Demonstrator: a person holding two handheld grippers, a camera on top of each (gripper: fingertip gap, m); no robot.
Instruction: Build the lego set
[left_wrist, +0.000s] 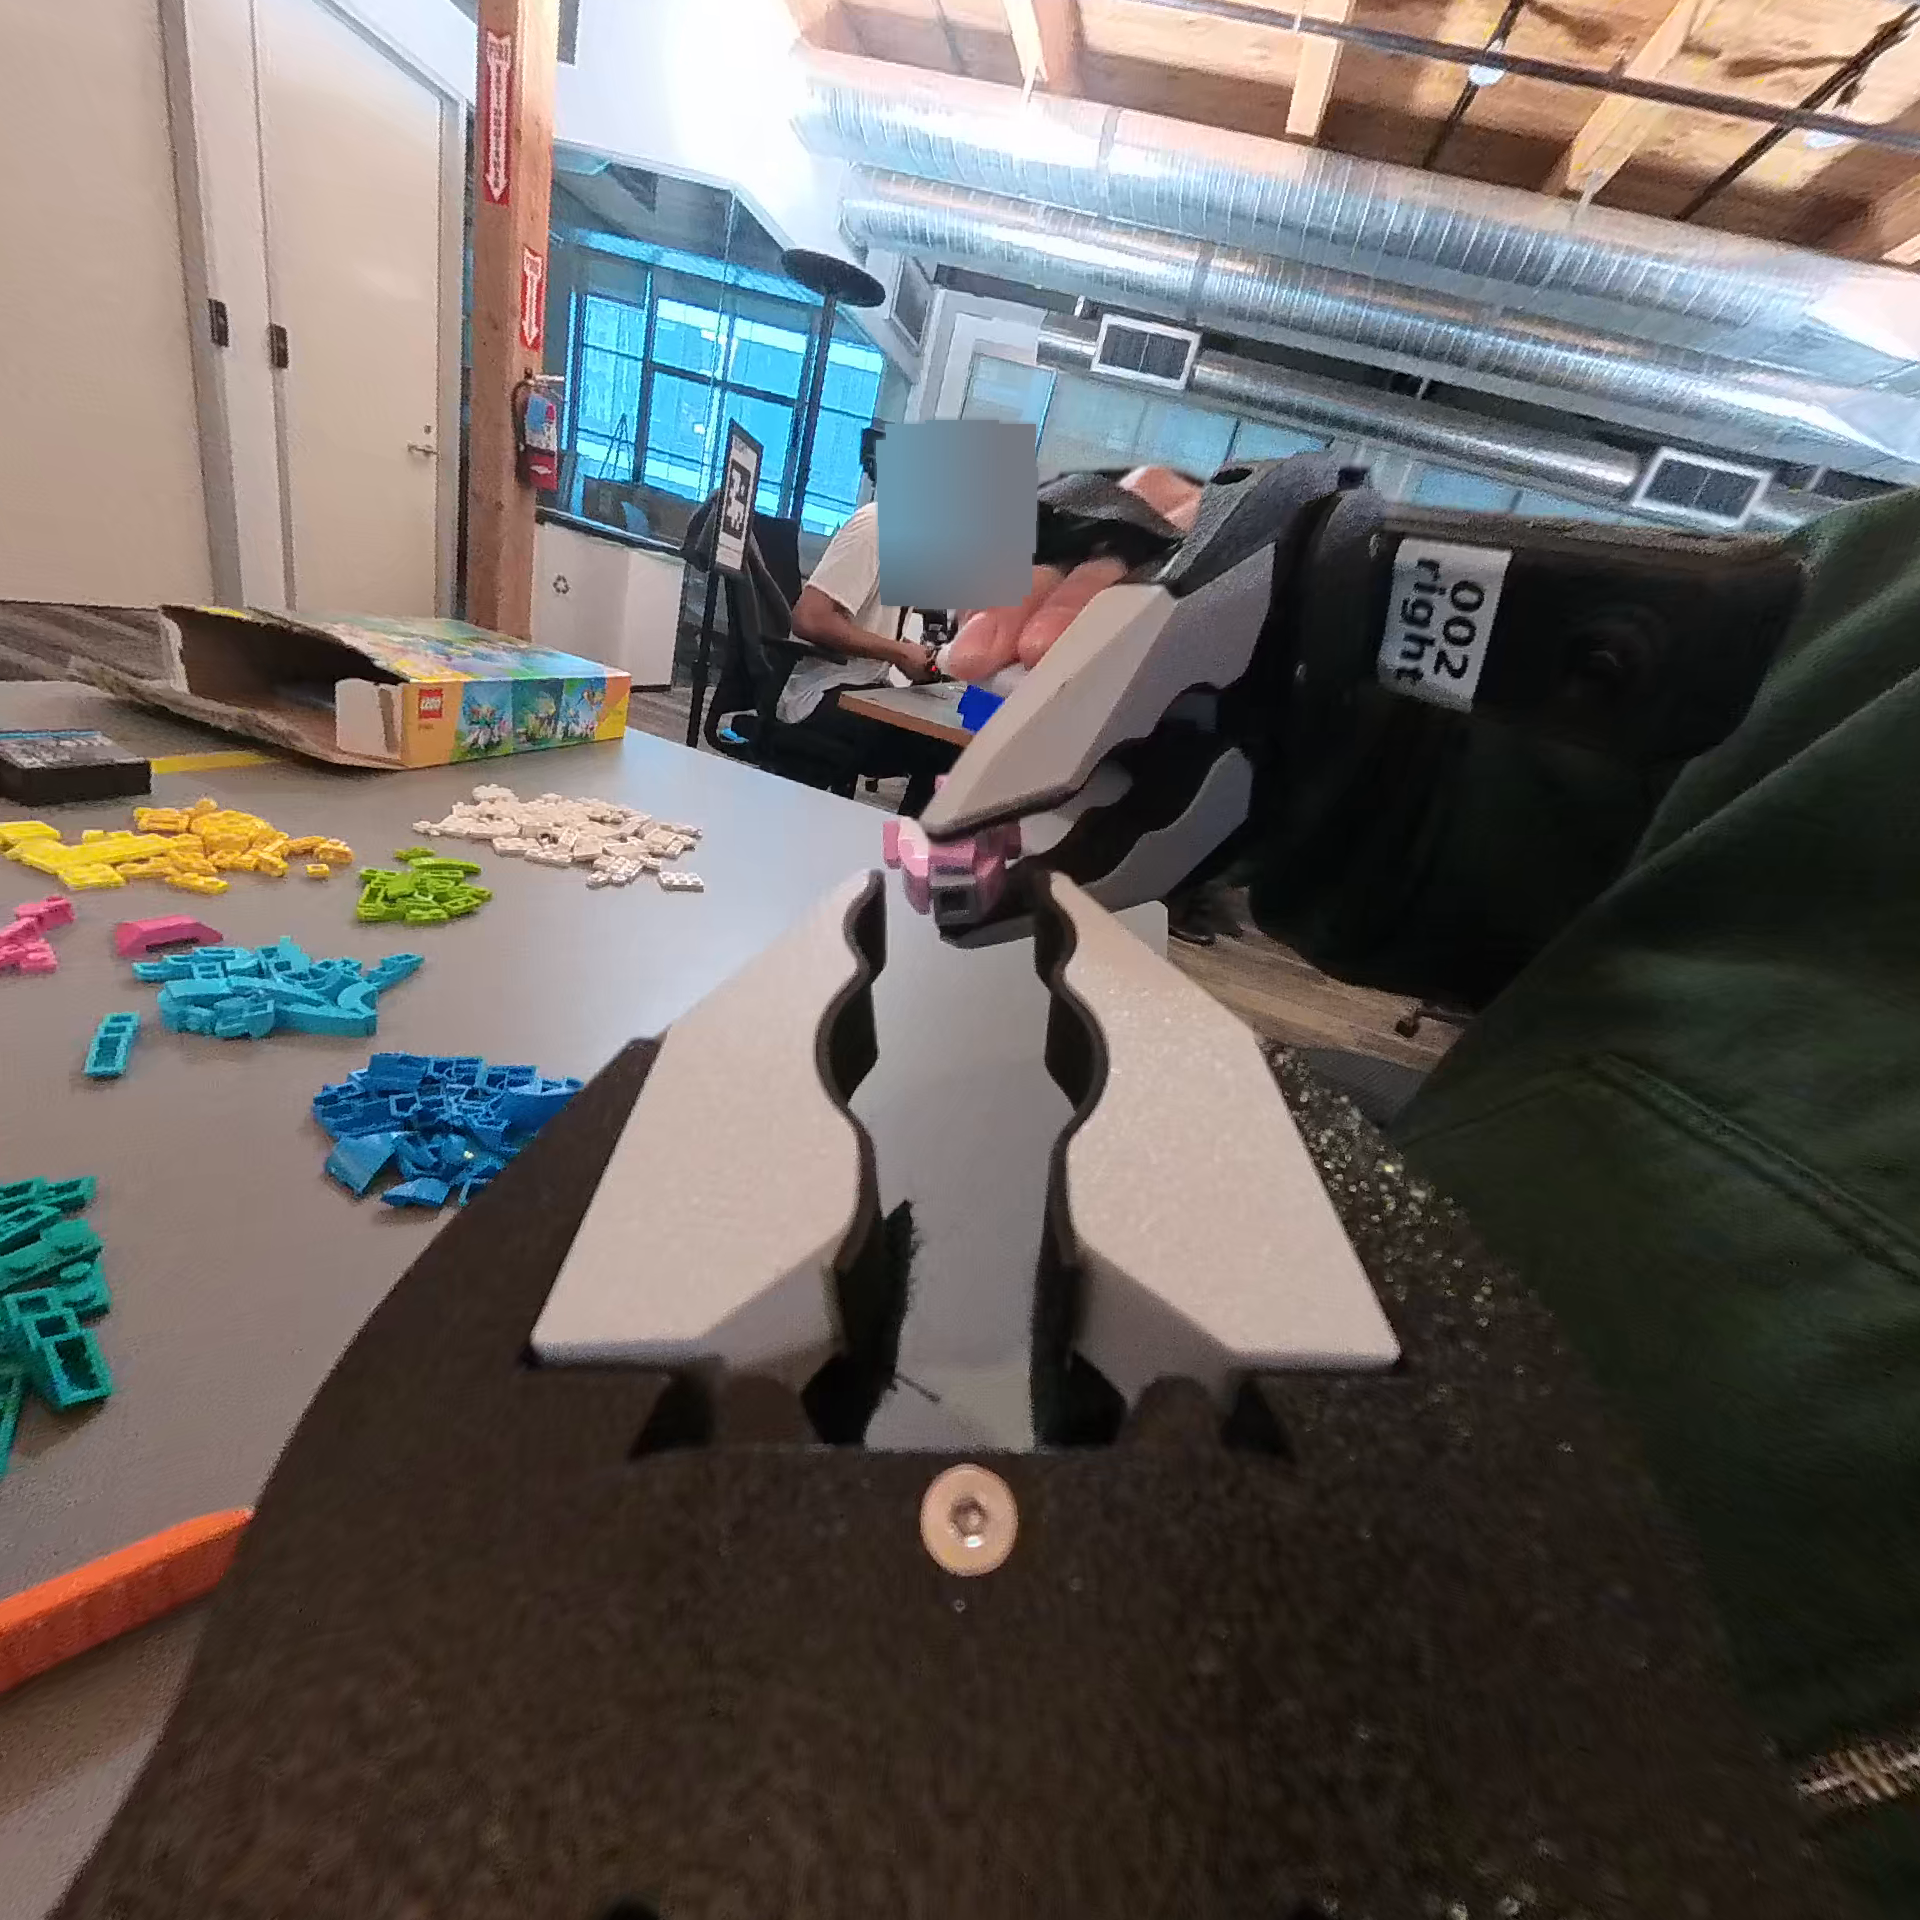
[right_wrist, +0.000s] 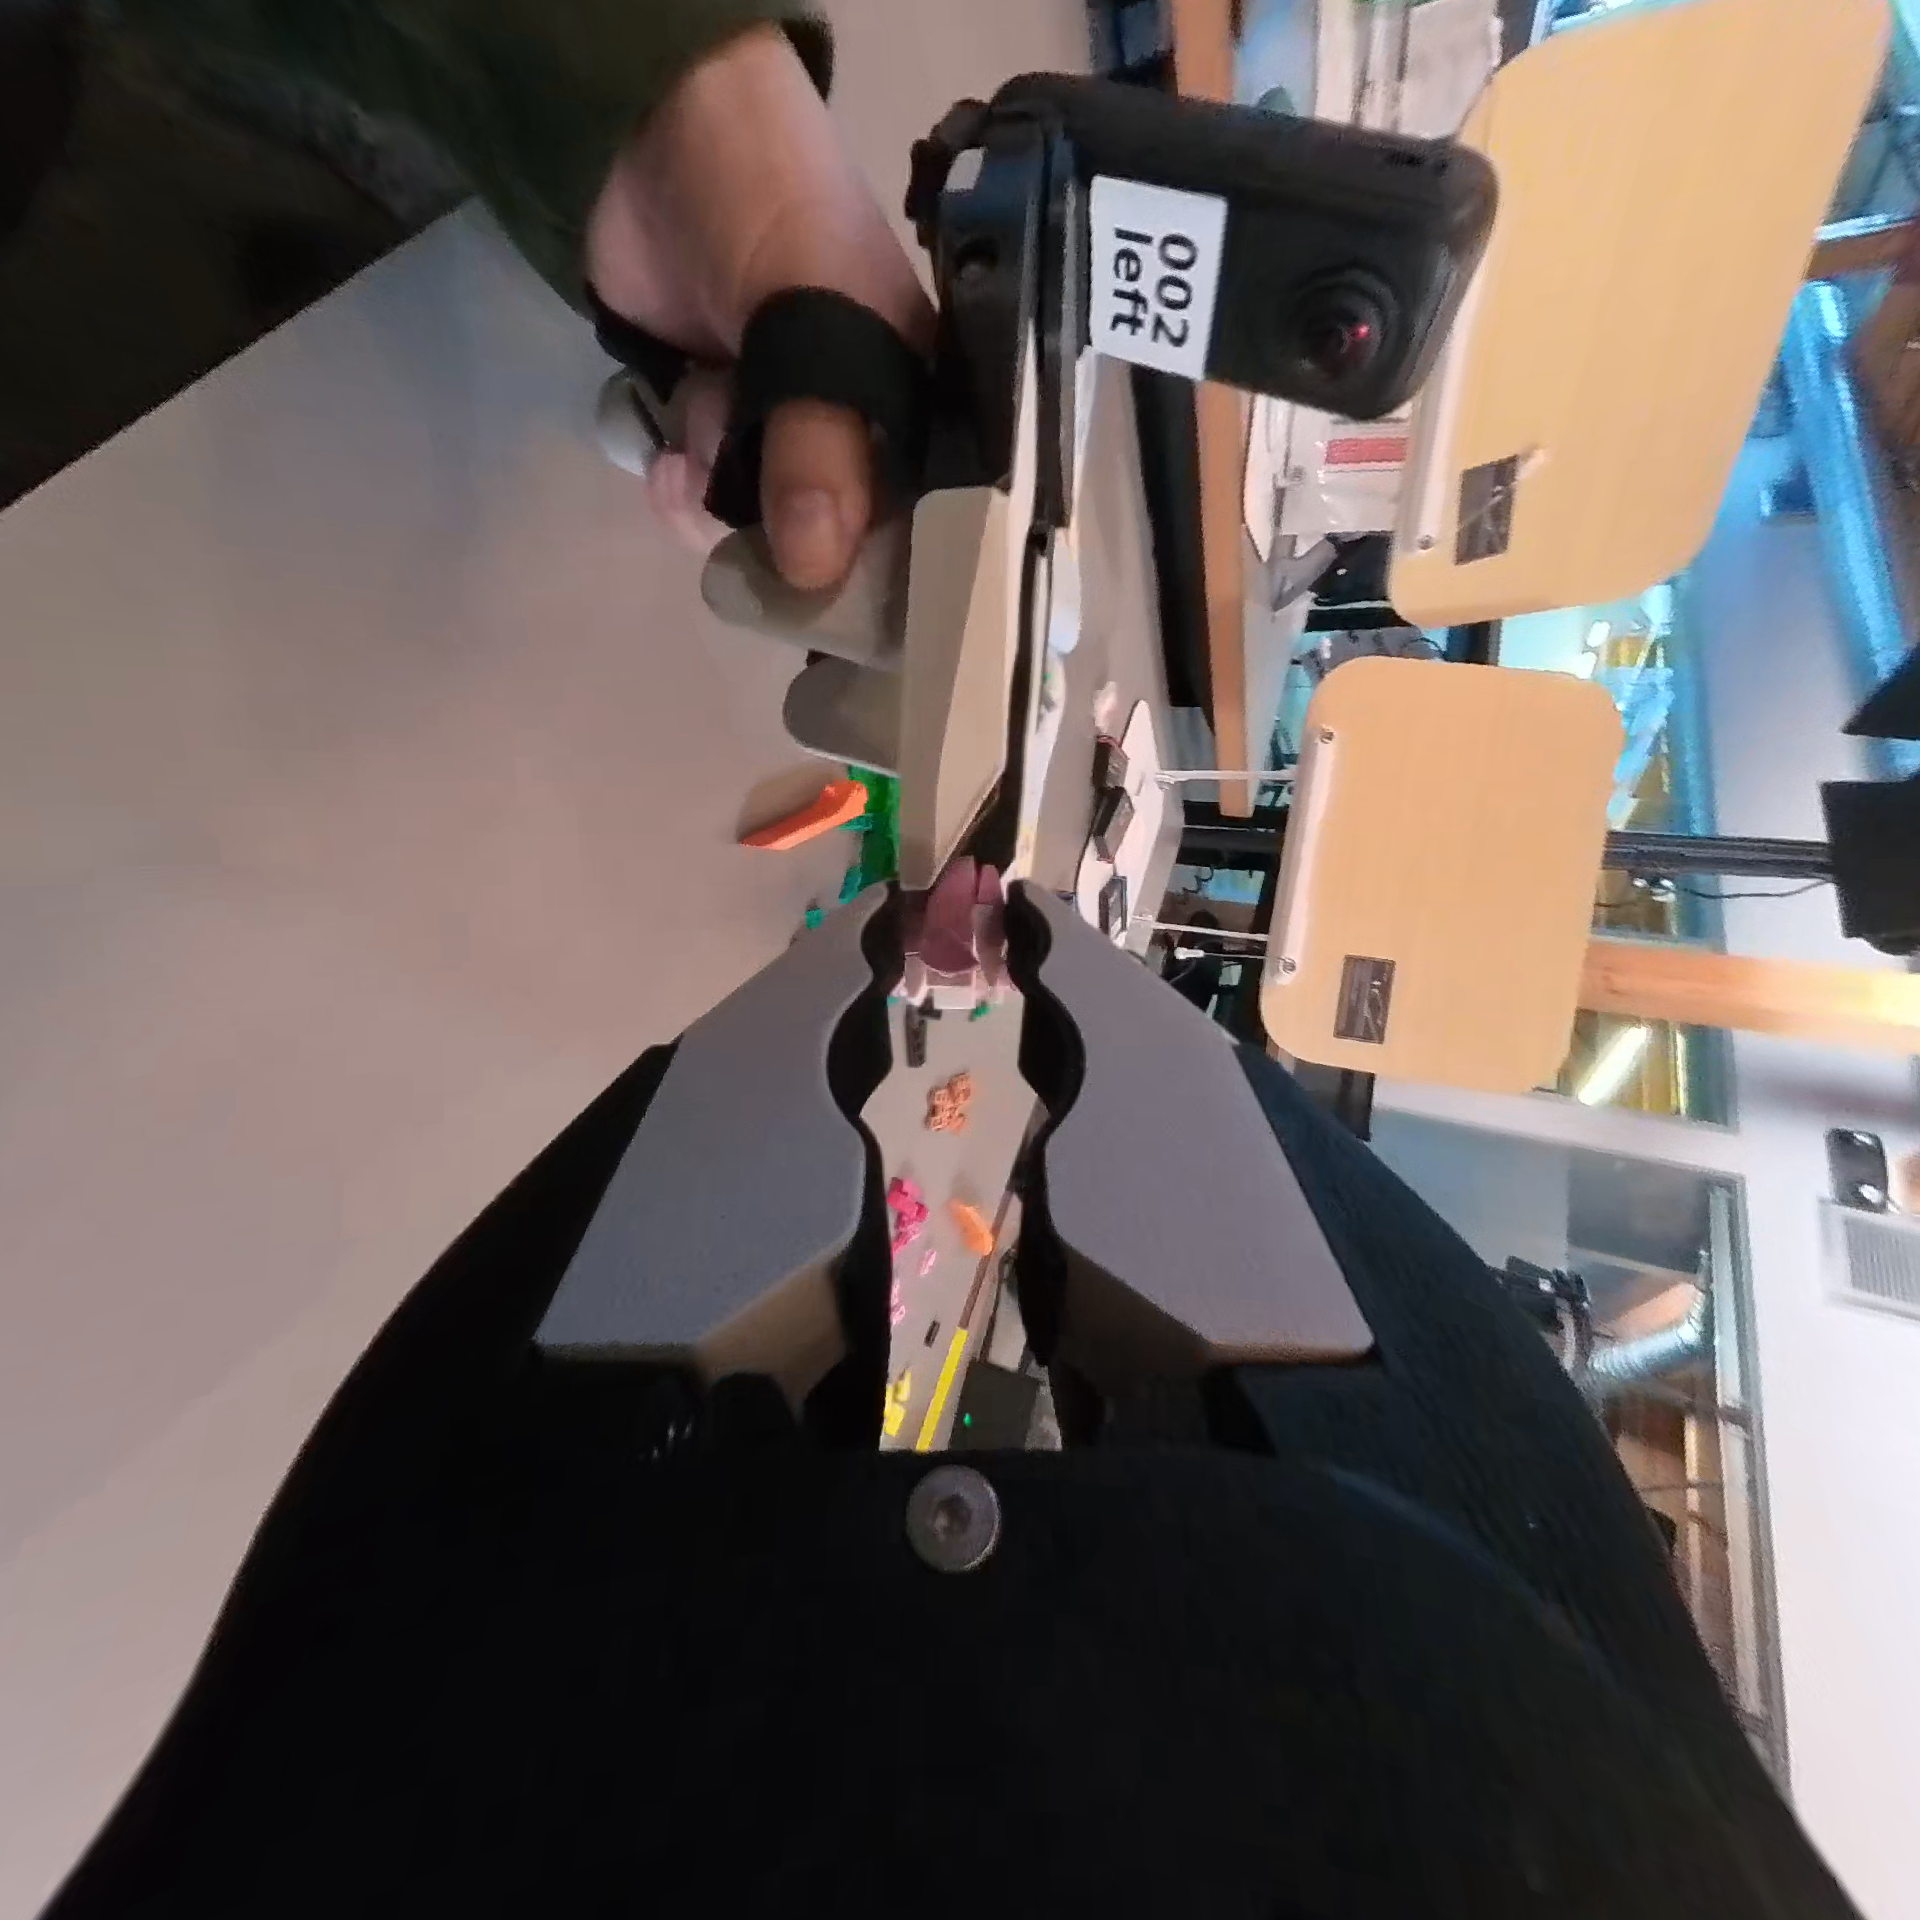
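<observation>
A: Bricks first: where is the piece being worked on?

B: Up in the air above the grey table (left_wrist: 644, 966), between the two tools. The right gripper (left_wrist: 961, 842) has its fingers pinched on a small pink lego piece (left_wrist: 940, 868) with a dark grey block stuck to it. The right wrist view shows the same piece (right_wrist: 951, 935) sitting at its own fingertips.

A: And the left gripper (left_wrist: 961, 914)?

B: In its own view the fingers are spread, with a clear gap between them, and the piece sits just beyond the tips. In the right wrist view its tips come right up to the piece, but I cannot tell if they touch it.

A: How will it handle?

B: My guess is very light, hard plastic, smooth and a bit slippery. It is tiny, so it could twist or pop out of a pinch. The join between pink and grey may come apart if squeezed across it. Best to take hold on flat opposite sides and leave the studs free.

A: Any writing?

B: Each tool carries a white sticker with printed text, and the opened cardboard box (left_wrist: 416, 686) shows the toy maker's logo. Red signs hang on the wooden post. Sorted piles lie on the table: yellow (left_wrist: 187, 842), white (left_wrist: 566, 831), light blue (left_wrist: 270, 992), dark blue (left_wrist: 436, 1122)
</observation>
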